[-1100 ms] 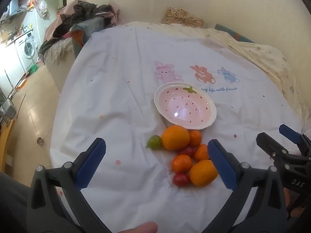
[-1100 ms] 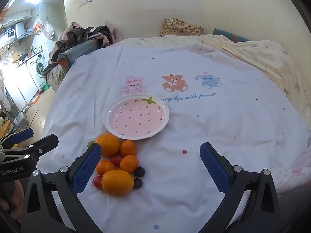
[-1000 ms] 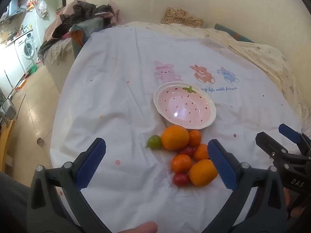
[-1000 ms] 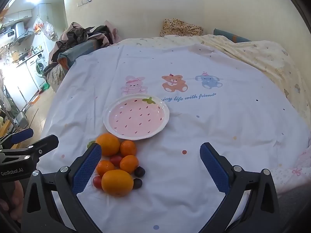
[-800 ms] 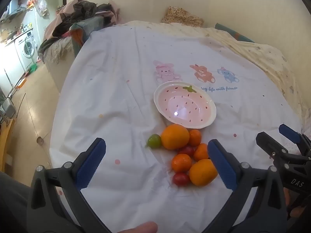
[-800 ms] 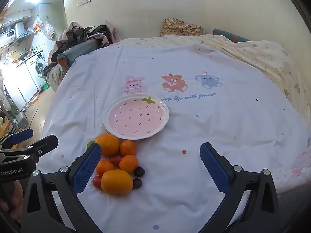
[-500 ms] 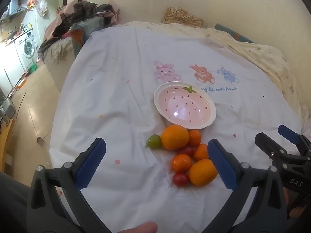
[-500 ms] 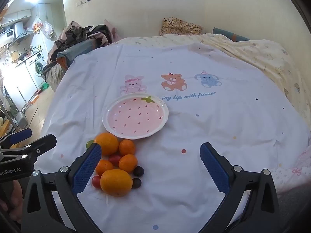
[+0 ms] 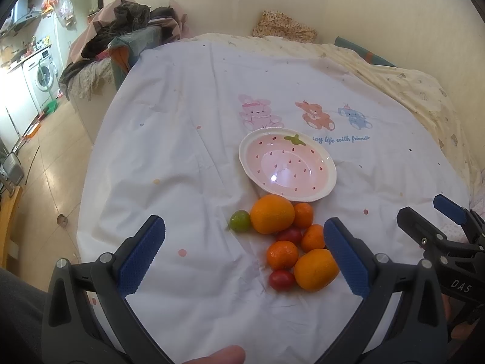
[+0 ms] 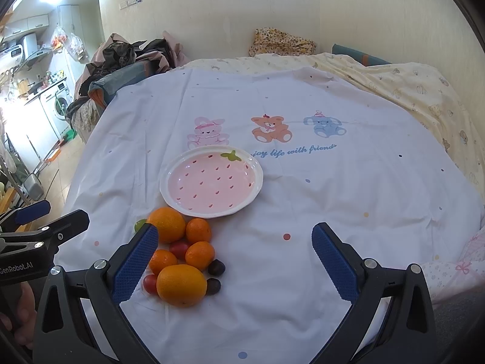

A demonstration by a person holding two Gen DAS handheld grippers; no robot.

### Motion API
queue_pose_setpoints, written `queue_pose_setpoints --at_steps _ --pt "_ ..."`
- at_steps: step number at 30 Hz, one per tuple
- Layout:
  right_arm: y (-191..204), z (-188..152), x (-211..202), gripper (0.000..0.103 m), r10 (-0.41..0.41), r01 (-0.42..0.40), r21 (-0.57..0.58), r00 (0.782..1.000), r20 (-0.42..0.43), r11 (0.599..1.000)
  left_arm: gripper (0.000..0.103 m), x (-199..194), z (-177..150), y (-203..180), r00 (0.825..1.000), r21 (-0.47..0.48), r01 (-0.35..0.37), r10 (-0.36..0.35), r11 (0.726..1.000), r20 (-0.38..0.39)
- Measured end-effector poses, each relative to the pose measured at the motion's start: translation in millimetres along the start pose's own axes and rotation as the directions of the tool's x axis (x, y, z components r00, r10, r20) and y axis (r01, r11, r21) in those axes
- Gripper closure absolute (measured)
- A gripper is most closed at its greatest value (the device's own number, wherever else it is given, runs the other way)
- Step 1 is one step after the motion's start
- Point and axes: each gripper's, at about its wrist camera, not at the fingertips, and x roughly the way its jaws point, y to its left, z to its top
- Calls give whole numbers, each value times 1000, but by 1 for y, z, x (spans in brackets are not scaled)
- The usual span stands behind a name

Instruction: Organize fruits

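Observation:
A pink strawberry-pattern plate (image 9: 329,183) (image 10: 256,191) lies empty on the white sheet. Just in front of it is a cluster of fruit: a large orange (image 9: 272,214) (image 10: 166,224), a second large orange (image 9: 315,269) (image 10: 181,285), small mandarins (image 9: 282,254) (image 10: 198,230), red cherry tomatoes (image 9: 281,280) (image 10: 179,248), a green lime (image 9: 239,220) (image 10: 140,224) and two dark grapes (image 10: 216,267). My left gripper (image 9: 244,256) is open and empty above the sheet, near the fruit. My right gripper (image 10: 235,261) is open and empty, right of the fruit.
The white sheet (image 9: 182,151) (image 10: 363,197) covers a bed with a cream blanket (image 10: 424,91) at the far right. A pile of clothes (image 9: 130,30) sits at the back left. The floor and a washing machine (image 9: 42,75) lie beyond the bed's left edge.

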Motion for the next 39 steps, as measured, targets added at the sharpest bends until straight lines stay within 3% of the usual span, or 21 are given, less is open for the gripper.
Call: queue_pose_setpoints --at_steps 39 --pt "1 1 -4 0 -6 6 -7 1000 7 1000 0 -4 2 5 1000 -9 -3 3 1000 -3"
